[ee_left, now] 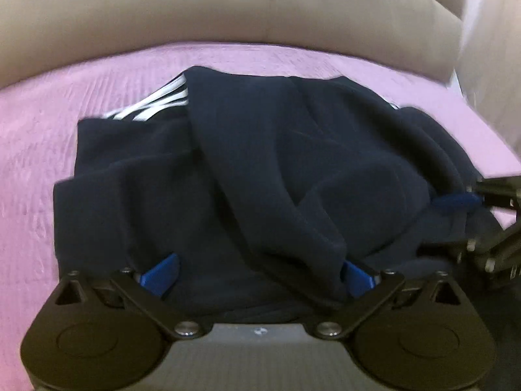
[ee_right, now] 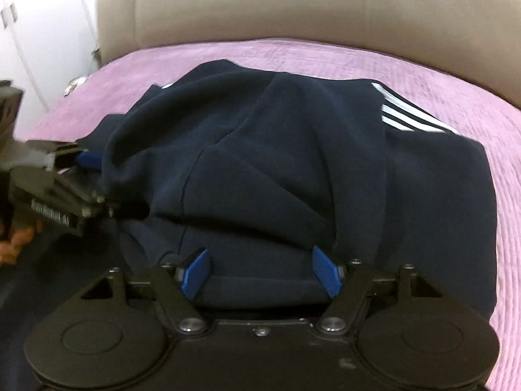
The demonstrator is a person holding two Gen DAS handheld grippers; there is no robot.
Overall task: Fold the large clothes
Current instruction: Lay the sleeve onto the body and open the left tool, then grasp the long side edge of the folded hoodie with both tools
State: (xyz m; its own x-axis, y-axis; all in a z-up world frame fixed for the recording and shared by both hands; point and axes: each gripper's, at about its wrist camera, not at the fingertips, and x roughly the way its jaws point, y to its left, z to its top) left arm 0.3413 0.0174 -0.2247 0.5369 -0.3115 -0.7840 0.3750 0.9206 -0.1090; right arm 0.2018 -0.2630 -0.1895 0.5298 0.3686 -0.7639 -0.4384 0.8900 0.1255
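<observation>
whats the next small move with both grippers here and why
Probably close both sets of jaws on the near edge. The left gripper and right gripper both stand open, with folds of the navy garment bunched between them. The garment lies rumpled on the pink bedspread, white stripes showing at the far side, so it likely needs gripping before any straightening or folding.

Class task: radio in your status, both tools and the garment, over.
Left tool open, right tool open. Navy fleece garment with white stripes bunched on pink quilted cover. Nothing in the way.

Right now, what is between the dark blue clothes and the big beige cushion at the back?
Only bare pink bedspread lies between the navy garment and the beige cushion. Both wrist views show it.
</observation>
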